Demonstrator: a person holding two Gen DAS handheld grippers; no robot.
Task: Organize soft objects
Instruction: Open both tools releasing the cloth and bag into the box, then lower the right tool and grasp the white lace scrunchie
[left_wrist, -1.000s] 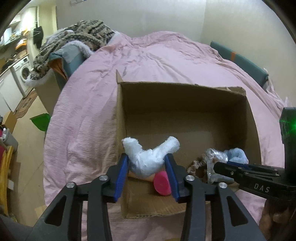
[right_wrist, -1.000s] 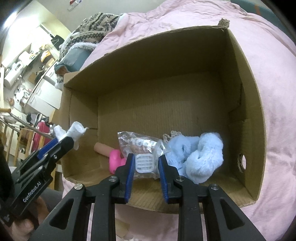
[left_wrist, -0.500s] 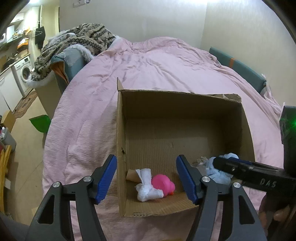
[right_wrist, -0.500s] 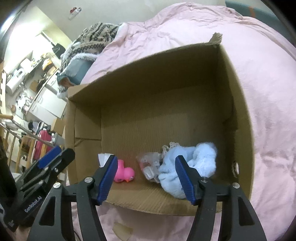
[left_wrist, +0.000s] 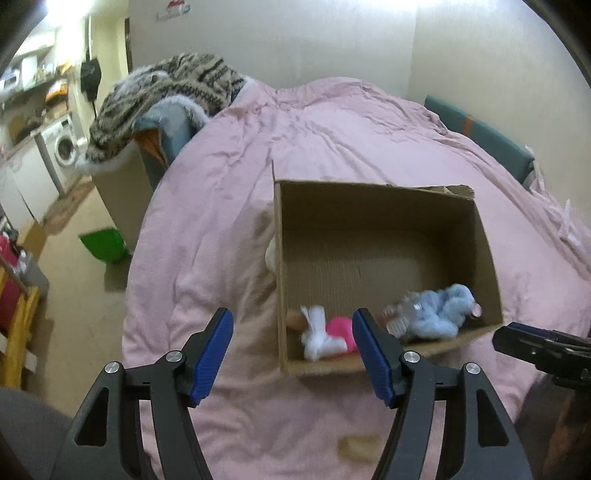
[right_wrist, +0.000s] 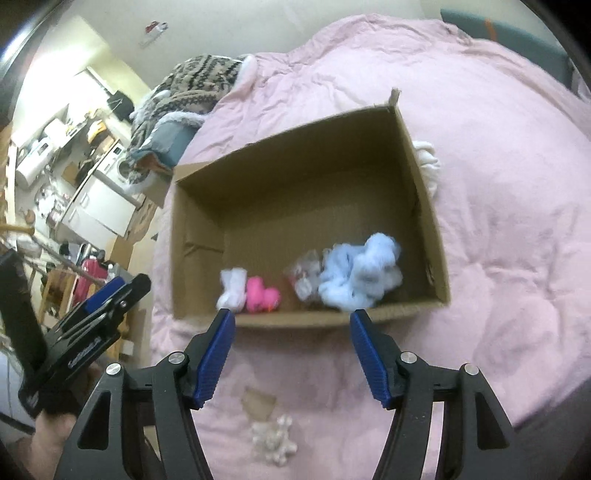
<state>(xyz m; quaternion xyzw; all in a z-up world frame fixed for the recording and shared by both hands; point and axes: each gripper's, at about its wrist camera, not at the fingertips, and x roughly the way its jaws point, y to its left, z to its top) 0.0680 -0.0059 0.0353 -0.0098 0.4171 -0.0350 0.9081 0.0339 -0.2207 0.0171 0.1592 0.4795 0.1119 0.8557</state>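
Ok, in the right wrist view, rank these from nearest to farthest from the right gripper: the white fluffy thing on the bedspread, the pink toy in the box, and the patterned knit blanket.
1. White fluffy thing: on the pink bedspread, just below the right gripper, outside the box.
2. Pink toy: inside the cardboard box, near its front wall.
3. Patterned knit blanket: far beyond the box, upper left.

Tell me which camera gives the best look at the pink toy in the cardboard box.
The right wrist view: the pink toy shows whole between the white cloth and a clear bag, though slightly blurred. In the left wrist view the pink toy is partly hidden behind the white cloth and the left gripper's finger.
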